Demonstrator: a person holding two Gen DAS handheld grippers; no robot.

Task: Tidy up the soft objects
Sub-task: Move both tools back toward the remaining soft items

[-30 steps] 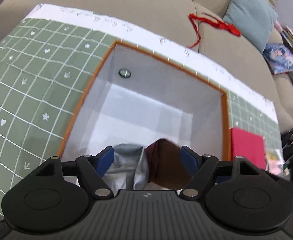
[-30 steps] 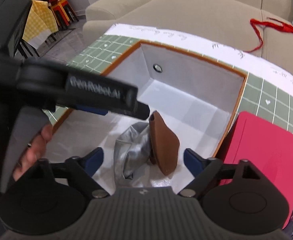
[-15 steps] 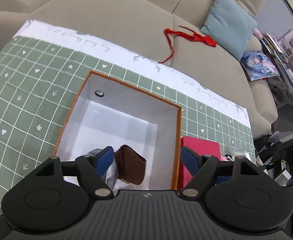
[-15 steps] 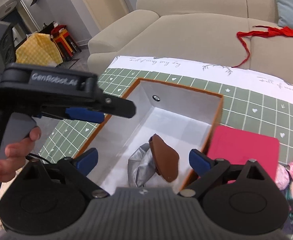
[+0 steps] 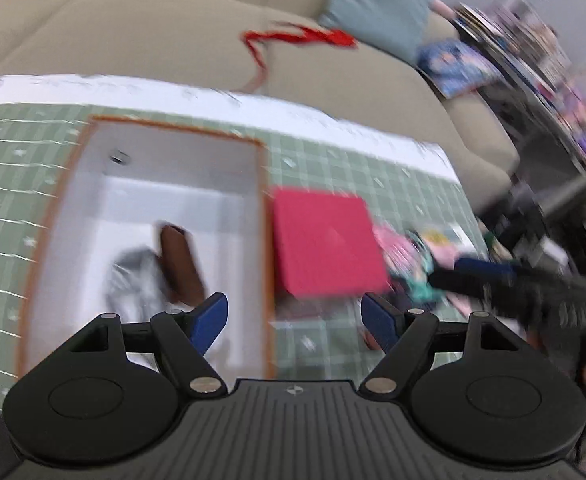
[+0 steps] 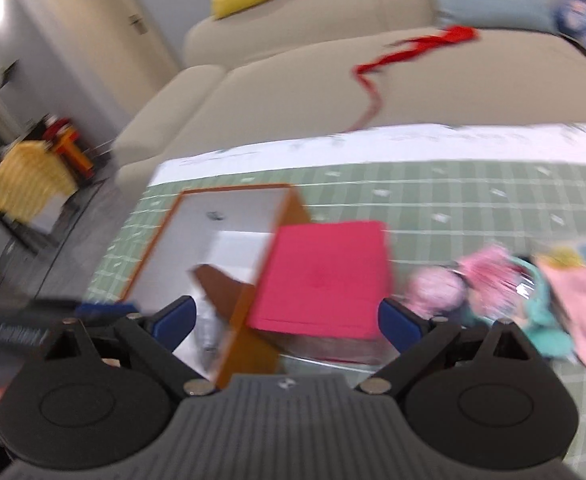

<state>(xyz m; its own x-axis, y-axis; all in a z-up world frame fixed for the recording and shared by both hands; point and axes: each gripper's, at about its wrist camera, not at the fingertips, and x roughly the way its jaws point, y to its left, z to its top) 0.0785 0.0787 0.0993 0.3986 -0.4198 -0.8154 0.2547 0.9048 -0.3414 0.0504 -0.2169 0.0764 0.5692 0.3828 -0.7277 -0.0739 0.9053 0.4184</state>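
Observation:
An orange-rimmed box (image 5: 263,240) with white inner walls stands on the green checked cloth. Inside it lie a brown pouch (image 5: 183,264) and a crumpled silver pouch (image 5: 133,280). My left gripper (image 5: 295,316) hovers open and empty above the box's right rim. My right gripper (image 6: 287,318) is also open and empty, above a flat red square (image 6: 325,276) beside the box (image 6: 153,244). The brown pouch (image 6: 221,288) shows there too. To the right lies a heap of pink and teal soft things (image 6: 437,292). Both views are blurred.
A beige sofa (image 5: 153,40) runs behind the table, with a red ribbon (image 5: 293,36) and a pale blue cushion (image 5: 377,8) on it. A pink packet (image 6: 585,304) lies at the table's right end. A finger of my right gripper (image 5: 481,270) reaches in from the right.
Both grippers have risen out of the box and swung right, leaving the two pouches inside. The red square and the heap of soft things have come into view. The right jaws stand slightly wider.

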